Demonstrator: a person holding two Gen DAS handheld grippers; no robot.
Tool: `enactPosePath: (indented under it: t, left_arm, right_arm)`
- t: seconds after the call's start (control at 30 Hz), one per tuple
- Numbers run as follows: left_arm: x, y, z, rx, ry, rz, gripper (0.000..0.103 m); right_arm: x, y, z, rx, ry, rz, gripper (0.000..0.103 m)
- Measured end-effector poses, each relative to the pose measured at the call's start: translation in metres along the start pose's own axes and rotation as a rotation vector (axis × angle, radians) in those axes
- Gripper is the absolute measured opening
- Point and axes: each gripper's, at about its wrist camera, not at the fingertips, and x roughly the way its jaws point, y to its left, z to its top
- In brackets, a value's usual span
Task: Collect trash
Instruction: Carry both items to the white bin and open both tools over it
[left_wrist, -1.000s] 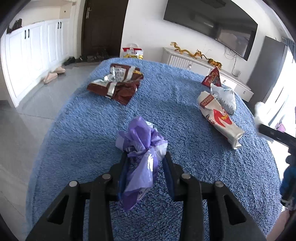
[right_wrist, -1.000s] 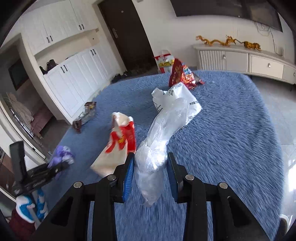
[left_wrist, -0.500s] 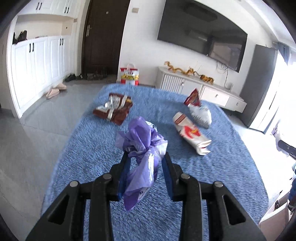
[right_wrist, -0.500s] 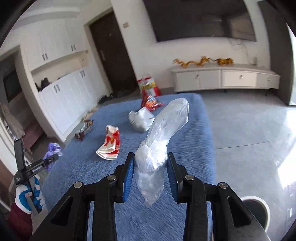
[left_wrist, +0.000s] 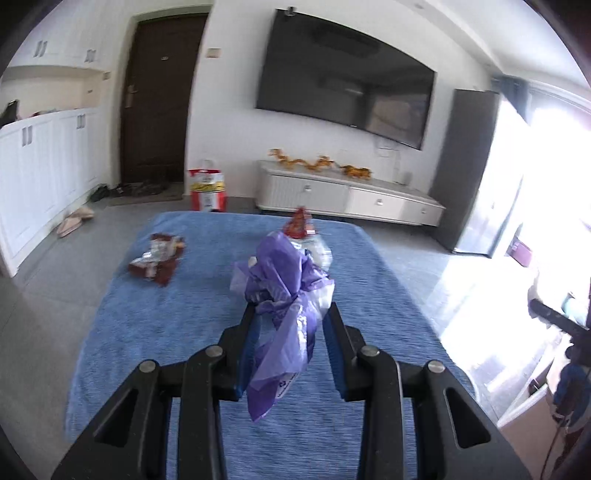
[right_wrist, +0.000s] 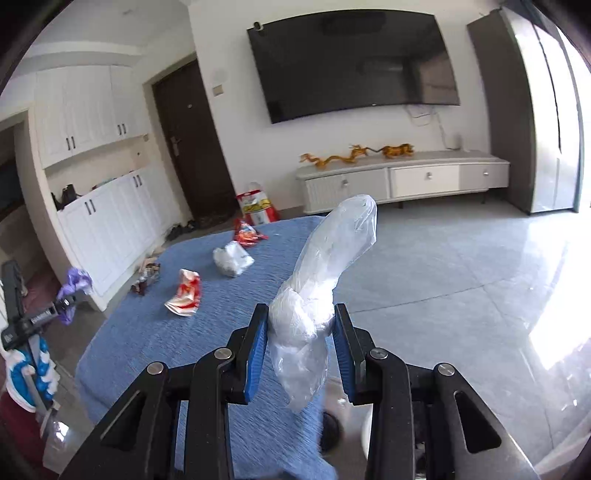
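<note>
- Two claws show, one per view. In the left wrist view the left claw (left_wrist: 290, 314) is held level above the blue rug (left_wrist: 184, 332), its fingers pinching a purple plastic bag (left_wrist: 284, 295).
- One purple bag here: thin, crumpled film, bunched above the fingers with a loose tail hanging below them.
- One brown foil wrapper (left_wrist: 157, 258) lies flattened on the rug's left part, well apart from the claw; one red snack packet (left_wrist: 298, 223) peeks out behind the purple bag, near the rug's far edge.
- In the right wrist view the right claw (right_wrist: 300, 325) points over the rug's (right_wrist: 147, 332) right edge, toward the grey tiled floor (right_wrist: 461, 277), its blue-padded fingers (right_wrist: 258, 332) pressed onto a clear plastic bag (right_wrist: 325, 266).
- One clear bag: knotted at the grip, a puffed tube standing up and tilted right, a wrinkled tail below.
- Four pieces lie on the rug: a red-and-white wrapper (right_wrist: 184, 293), a crumpled white bag (right_wrist: 232, 258), a red packet (right_wrist: 245, 232), a brown wrapper (right_wrist: 146, 277).
- The left claw (right_wrist: 68, 301) appears at the left edge, gripping the purple bag (right_wrist: 75, 284).
</note>
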Motion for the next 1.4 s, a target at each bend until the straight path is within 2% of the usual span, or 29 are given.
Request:
enactPosePath:
  t: [0.2, 0.33, 0.53, 0.77, 1.0, 1.2, 1.4]
  left_arm:
    - [0.021, -0.078, 0.006, 0.109, 0.058, -0.115, 0.032]
    - [0.045, -0.139, 0.001, 0.201, 0.117, -0.204, 0.032]
    - [0.088, -0.238, -0.020, 0.335, 0.231, -0.354, 0.033]
    - [0.127, -0.325, -0.057, 0.455, 0.341, -0.443, 0.033]
    - [0.170, -0.378, -0.084, 0.482, 0.450, -0.482, 0.033]
    - [0.207, -0.396, -0.095, 0.467, 0.520, -0.492, 0.034]
    - [0.226, -0.402, -0.098, 0.430, 0.556, -0.496, 0.052]
  right_arm:
    - [-0.008, -0.038, -0.025, 0.010, 0.025, -0.090, 0.034]
    - [-0.002, -0.072, -0.047, 0.066, 0.062, -0.116, 0.034]
    - [0.015, -0.118, -0.082, 0.158, 0.137, -0.143, 0.034]
    - [0.032, -0.152, -0.110, 0.229, 0.203, -0.166, 0.035]
    - [0.052, -0.180, -0.130, 0.285, 0.280, -0.160, 0.035]
    - [0.078, -0.182, -0.134, 0.276, 0.323, -0.151, 0.036]
    - [0.088, -0.190, -0.143, 0.275, 0.363, -0.180, 0.045]
